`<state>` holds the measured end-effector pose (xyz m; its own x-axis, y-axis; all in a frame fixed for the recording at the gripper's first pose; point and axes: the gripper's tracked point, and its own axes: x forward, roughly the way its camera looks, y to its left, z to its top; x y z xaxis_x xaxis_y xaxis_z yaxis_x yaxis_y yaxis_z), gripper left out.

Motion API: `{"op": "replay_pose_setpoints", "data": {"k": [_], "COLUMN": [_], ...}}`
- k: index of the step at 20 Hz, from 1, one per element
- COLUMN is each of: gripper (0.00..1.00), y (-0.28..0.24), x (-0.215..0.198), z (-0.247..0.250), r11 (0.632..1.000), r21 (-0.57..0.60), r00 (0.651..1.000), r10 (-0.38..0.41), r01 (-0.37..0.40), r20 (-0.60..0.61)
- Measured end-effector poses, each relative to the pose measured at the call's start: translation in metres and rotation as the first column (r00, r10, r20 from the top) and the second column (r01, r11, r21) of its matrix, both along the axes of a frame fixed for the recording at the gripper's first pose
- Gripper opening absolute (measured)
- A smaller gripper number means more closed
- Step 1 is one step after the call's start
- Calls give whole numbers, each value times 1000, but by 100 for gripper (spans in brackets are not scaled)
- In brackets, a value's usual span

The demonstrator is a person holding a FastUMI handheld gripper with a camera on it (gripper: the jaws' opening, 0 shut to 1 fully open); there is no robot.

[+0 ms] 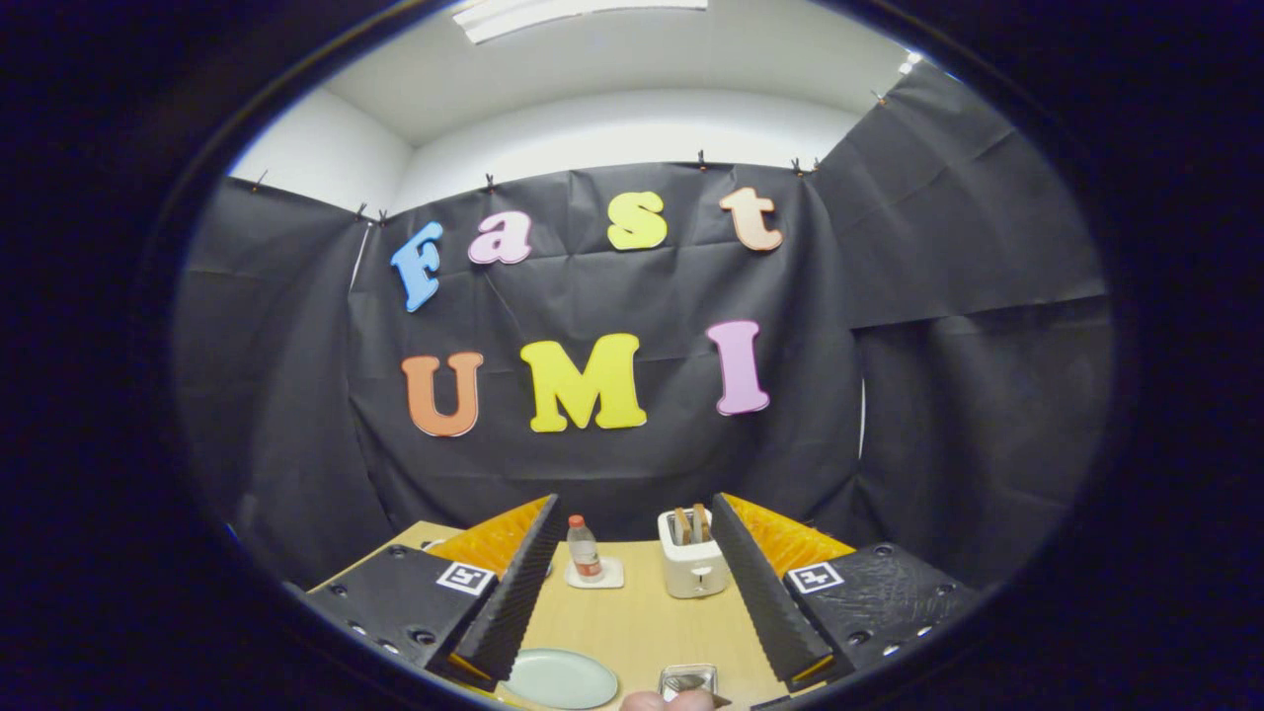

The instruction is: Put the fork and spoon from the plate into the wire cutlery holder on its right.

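My gripper (635, 506) is open, held high over a wooden table (642, 622), with nothing between its fingers. Low down between the finger bases, close under me, lies a pale green plate (561, 678); the part I see of it is bare. Just to its right stands the wire cutlery holder (688, 679), with something dark and metallic showing inside it, too small to tell apart. A fingertip of a person's hand (664, 701) shows right below the holder.
Beyond the fingers at the table's far side, a small bottle (584, 548) with a red cap stands on a white coaster (595, 574). Right of it is a white toaster (693, 566) with bread slices. Black cloth walls close off the table behind.
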<state>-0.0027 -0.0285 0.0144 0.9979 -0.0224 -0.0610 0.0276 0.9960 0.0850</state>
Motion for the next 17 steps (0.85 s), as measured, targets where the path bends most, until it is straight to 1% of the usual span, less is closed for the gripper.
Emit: {"op": "replay_pose_setpoints", "data": {"k": [3,8,10,17], "gripper": [92,92,94,94], "y": [-4,-6,-7,-7], "x": [-2,-4,-4,-4], "z": [7,8,8,11], "r11": [1000,1000,1000,1000], "r21": [-18,-9,-9,-9], "r00": [1000,1000,1000,1000], "r10": [-11,-19,-22,-19], "r01": [11,19,22,19], "r20": [10,-3,-2,7]}}
